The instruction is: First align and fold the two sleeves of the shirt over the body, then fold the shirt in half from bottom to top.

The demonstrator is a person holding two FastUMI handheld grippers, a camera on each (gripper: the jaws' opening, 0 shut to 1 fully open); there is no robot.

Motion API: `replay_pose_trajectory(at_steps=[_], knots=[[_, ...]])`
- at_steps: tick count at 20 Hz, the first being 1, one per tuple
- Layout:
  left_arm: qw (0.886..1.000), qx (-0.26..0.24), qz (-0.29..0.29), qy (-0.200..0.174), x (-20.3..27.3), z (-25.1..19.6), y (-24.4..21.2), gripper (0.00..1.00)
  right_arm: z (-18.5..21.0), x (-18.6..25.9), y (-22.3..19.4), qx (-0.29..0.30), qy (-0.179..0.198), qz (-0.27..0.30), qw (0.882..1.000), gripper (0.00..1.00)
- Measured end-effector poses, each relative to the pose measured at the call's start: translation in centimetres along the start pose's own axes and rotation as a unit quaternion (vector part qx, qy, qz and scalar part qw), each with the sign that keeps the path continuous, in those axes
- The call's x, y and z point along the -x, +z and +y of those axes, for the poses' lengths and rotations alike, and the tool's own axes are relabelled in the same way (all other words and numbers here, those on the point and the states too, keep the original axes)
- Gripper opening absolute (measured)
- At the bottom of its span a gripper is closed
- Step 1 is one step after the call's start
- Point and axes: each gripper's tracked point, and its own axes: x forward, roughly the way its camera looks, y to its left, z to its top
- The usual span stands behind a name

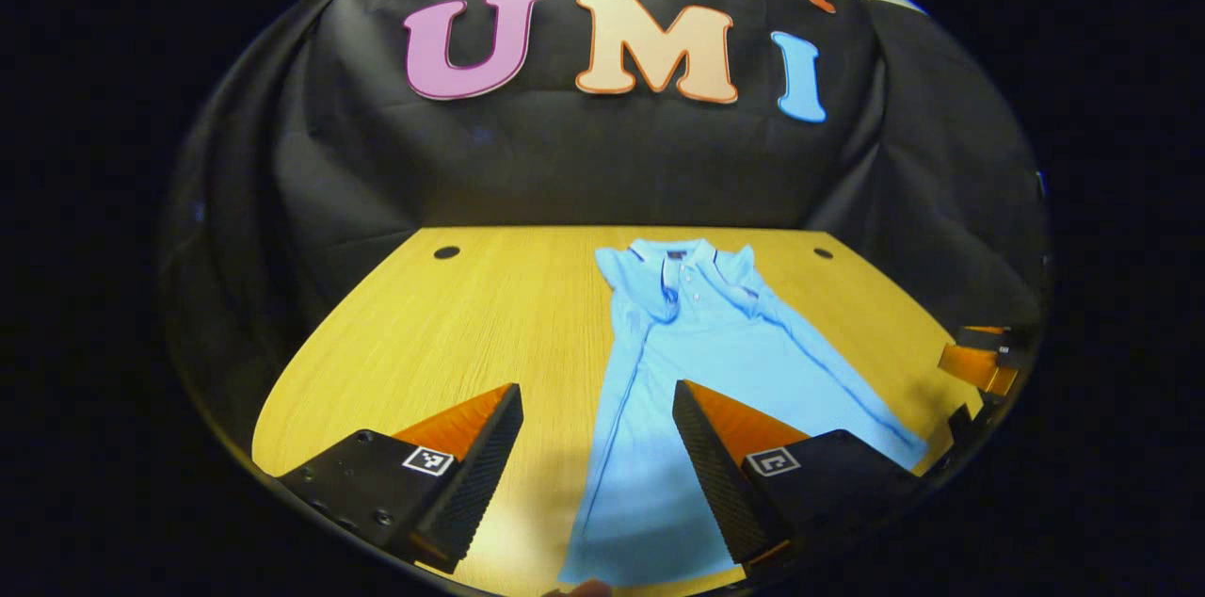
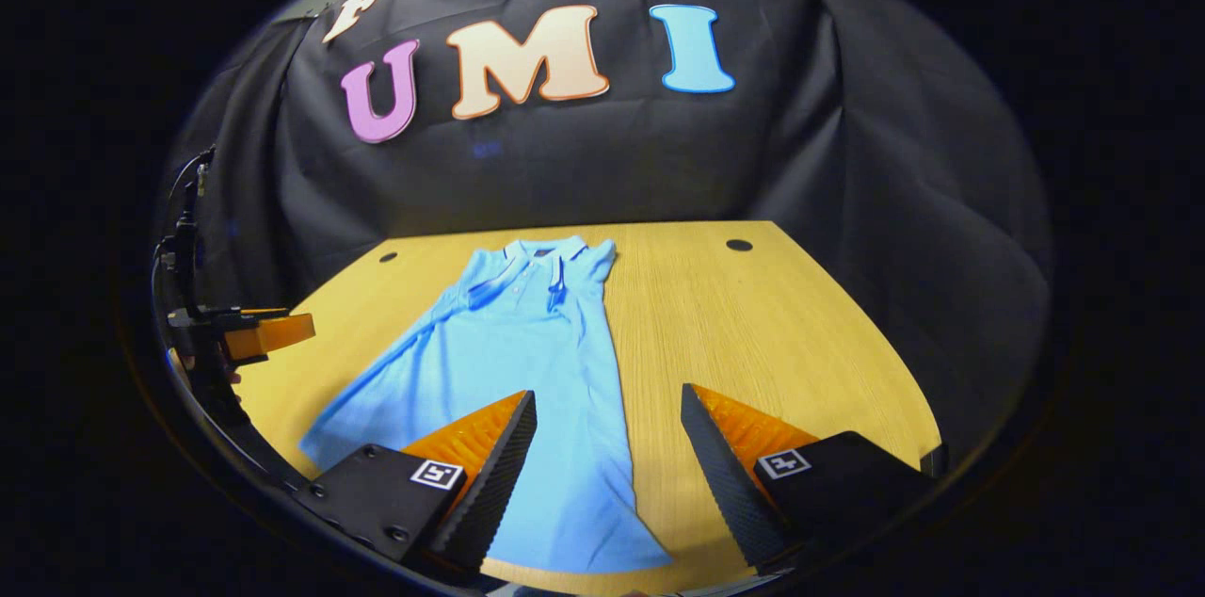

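The left gripper (image 1: 597,418) hangs with fingers spread — so does the right gripper (image 2: 608,423) — neither touching anything. Ahead and below both, the blue shirt (image 1: 692,343) lies flat on the wooden table (image 1: 471,314), collar farthest away.

Blue shirt (image 1: 697,343) on wooden table (image 1: 471,314)
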Motion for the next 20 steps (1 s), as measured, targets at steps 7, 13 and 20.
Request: replay_pose_trajectory(at_steps=[7,13,20], knots=[[0.998,-0.022,0.066,0.009,2.4,0.2,-8.8,0.96,0.1,1.6,-8.1,0.031,0.0,0.061,0.998,0.97],[0.994,-0.028,0.108,0.02,2.4,0.3,-13.7,0.96,-0.5,1.2,-12.9,0.063,-0.024,0.111,0.991,0.98],[0.996,-0.011,0.091,0.001,2.2,-0.5,-13.7,0.95,-0.2,0.8,-13.9,0.007,-0.022,0.134,0.991,0.95]])
